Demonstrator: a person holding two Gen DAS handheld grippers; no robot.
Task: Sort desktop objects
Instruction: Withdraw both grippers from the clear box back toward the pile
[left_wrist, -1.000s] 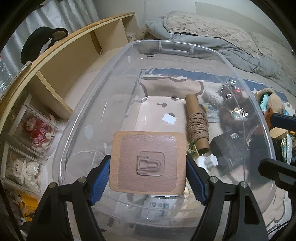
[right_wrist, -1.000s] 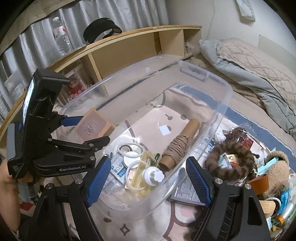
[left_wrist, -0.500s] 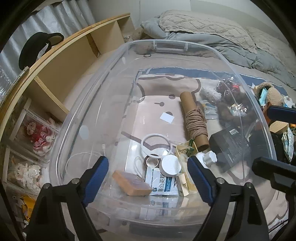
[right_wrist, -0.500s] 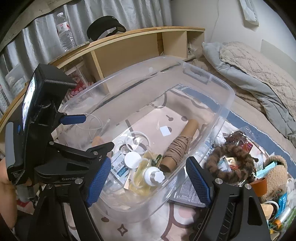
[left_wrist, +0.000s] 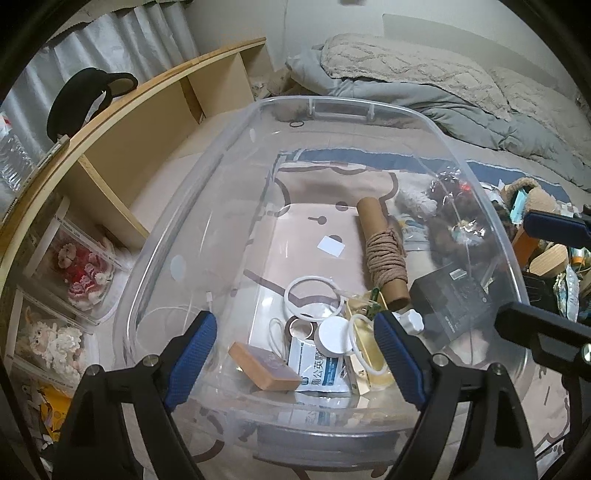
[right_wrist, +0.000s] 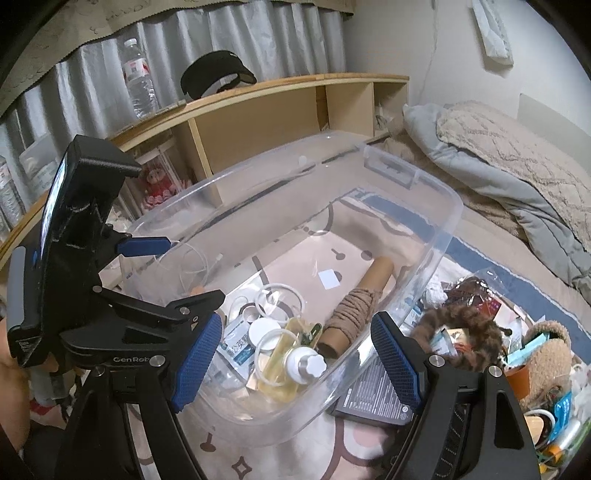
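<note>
While both grippers' fingers (left_wrist: 192, 354) gape empty, clear bin (left_wrist: 491, 229) holds wooden block (left_wrist: 264, 371), twine tube (left_wrist: 384, 254), perhaps sachets (left_wrist: 321, 373).

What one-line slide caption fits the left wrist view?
Open left gripper above a clear plastic bin holding a wooden block, twine-wrapped tube and small items.

Glossy clear plastic bin (left_wrist: 491, 236); matt, seemingly wooden block (left_wrist: 263, 371)

A long light-wood open shelf unit (right_wrist: 258, 110) runs from nine to twelve o'clock before pleated grey curtains (right_wrist: 229, 48). At two o'clock lies a bed with rumpled grey and beige quilts (right_wrist: 509, 173) against a white wall (right_wrist: 417, 44). A beige patterned rug (right_wrist: 354, 454) covers the floor.
</note>
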